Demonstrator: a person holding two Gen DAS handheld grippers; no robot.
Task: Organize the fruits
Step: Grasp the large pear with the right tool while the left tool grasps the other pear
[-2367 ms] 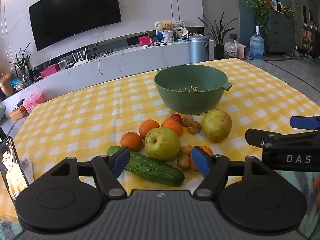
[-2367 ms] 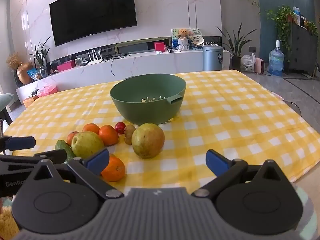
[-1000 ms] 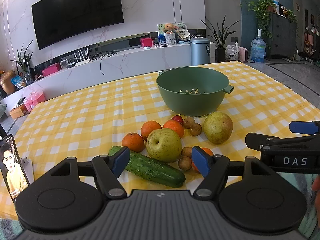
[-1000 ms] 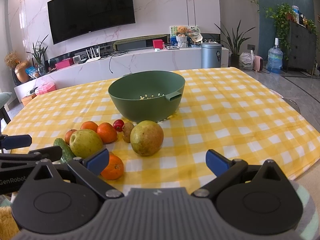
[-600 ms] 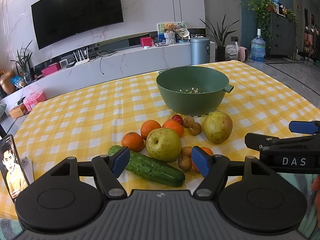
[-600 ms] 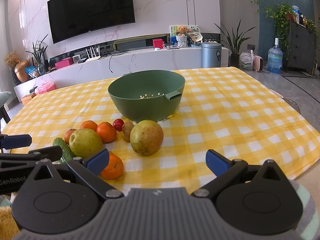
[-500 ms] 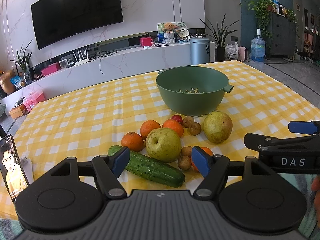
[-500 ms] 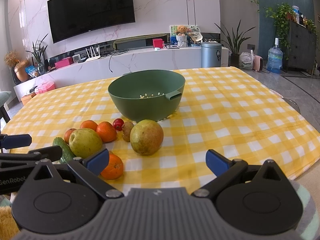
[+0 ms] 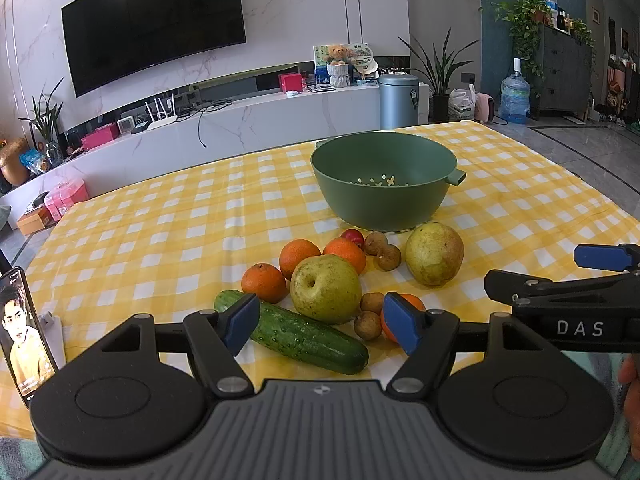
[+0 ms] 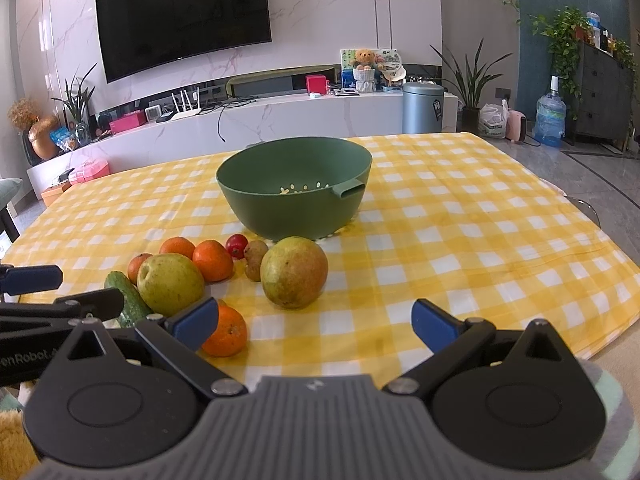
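Two grippers hovered low at the near tabletop (image 9: 160,216) edge, both empty. The left gripper (image 9: 322,324) stood moderately open over the cucumber (image 9: 296,334) at centre frame; the right gripper (image 10: 314,326) gaped wide. Fruit lay clustered mid-frame before the green bowl (image 9: 382,178): two pears (image 9: 326,288) (image 10: 294,272), several oranges (image 9: 264,282) and small brown fruits (image 9: 388,257).
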